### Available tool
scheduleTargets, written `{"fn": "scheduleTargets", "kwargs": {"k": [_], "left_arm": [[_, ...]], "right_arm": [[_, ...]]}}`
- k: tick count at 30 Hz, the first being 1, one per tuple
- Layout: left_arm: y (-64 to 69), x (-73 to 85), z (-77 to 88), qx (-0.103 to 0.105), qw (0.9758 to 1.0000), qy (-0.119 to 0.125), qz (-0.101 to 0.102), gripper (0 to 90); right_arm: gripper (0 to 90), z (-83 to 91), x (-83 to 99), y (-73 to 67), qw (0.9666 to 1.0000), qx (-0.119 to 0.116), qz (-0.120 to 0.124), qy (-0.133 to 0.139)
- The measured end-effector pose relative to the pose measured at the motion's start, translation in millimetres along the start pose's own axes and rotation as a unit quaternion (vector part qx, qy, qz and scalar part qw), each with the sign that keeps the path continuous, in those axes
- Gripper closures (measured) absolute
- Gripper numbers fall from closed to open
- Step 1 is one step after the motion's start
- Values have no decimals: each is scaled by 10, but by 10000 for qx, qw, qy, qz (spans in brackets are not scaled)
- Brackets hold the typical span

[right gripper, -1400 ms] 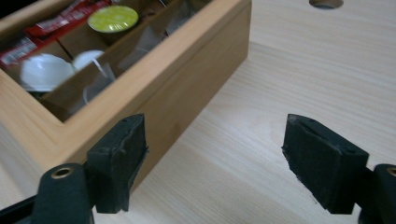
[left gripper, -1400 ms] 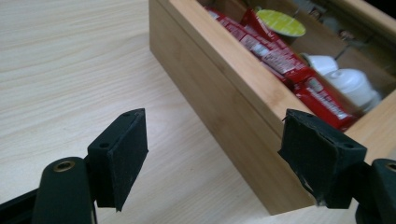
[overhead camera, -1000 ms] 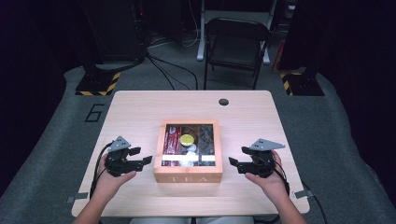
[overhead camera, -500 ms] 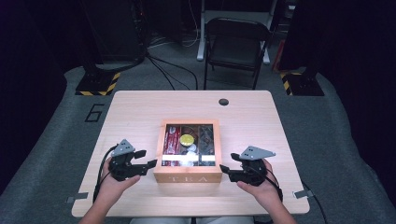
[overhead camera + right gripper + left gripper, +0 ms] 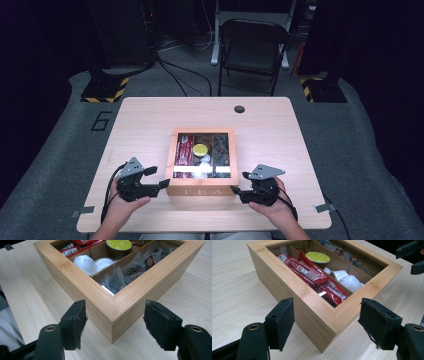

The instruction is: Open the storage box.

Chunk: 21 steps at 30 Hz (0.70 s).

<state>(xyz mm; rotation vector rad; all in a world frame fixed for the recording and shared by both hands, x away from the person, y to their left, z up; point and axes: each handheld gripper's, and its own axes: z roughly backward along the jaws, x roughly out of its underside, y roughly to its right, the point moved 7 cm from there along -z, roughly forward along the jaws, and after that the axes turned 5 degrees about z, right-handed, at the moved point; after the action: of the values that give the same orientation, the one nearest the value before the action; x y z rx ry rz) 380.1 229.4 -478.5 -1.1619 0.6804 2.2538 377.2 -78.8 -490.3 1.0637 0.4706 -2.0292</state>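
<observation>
Bamboo tea box [image 5: 202, 162] with a windowed lid sits on the desk [image 5: 150, 120], centred and close to the person's edge, "TEA" lettering on the front face turned toward the person. Through the lid: red sachets [image 5: 312, 275] in one compartment, a green-topped capsule [image 5: 200, 149] and white creamer cups [image 5: 86, 263] in the middle one, dark tea bags [image 5: 125, 273] in the third. Left gripper [image 5: 162, 183] lies just beside the box's front-left corner, right gripper [image 5: 236, 189] just beside its front-right corner; both point inward at the box, roughly level with the desk. Left gripper's jaws have just been opening; in the left gripper view that corner of the box stands between the two pads, neither pad [image 5: 284, 322] touching wood, so released, nothing grasped. Right gripper's jaws have also been opening a little; in the right gripper view the opposite front corner sits in the gap, pads [image 5: 76, 322] clear on both sides, released as well. Key relation: the box lies straight ahead of each gripper, corner-first, so each pair of jaws straddles a corner, not a flat wall. The lid seam runs just below the top frame. Both hands look equally near; judged, a two-sided hold or lid lift comes next, needing the jaws aligned with the lid edge.
</observation>
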Motion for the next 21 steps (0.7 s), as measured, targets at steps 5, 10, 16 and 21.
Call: {"fn": "scheduleTargets", "kwargs": {"k": [5, 10, 16, 21], "left_arm": [[37, 28, 8, 86, 9999, -72, -116, 313], [56, 57, -14, 26, 9999, -112, -70, 348], [81, 142, -28, 34, 9996, -272, -104, 390], [83, 204, -76, 74, 9992, -381, -125, 435]], "right_arm": [[310, -10, 26, -7, 10000, -61, -51, -24], [298, -17, 45, -11, 9999, -83, -125, -24], [306, -69, 78, -26, 9999, -94, -30, -132], [385, -125, 120, -28, 9997, -23, -12, -255]]}}
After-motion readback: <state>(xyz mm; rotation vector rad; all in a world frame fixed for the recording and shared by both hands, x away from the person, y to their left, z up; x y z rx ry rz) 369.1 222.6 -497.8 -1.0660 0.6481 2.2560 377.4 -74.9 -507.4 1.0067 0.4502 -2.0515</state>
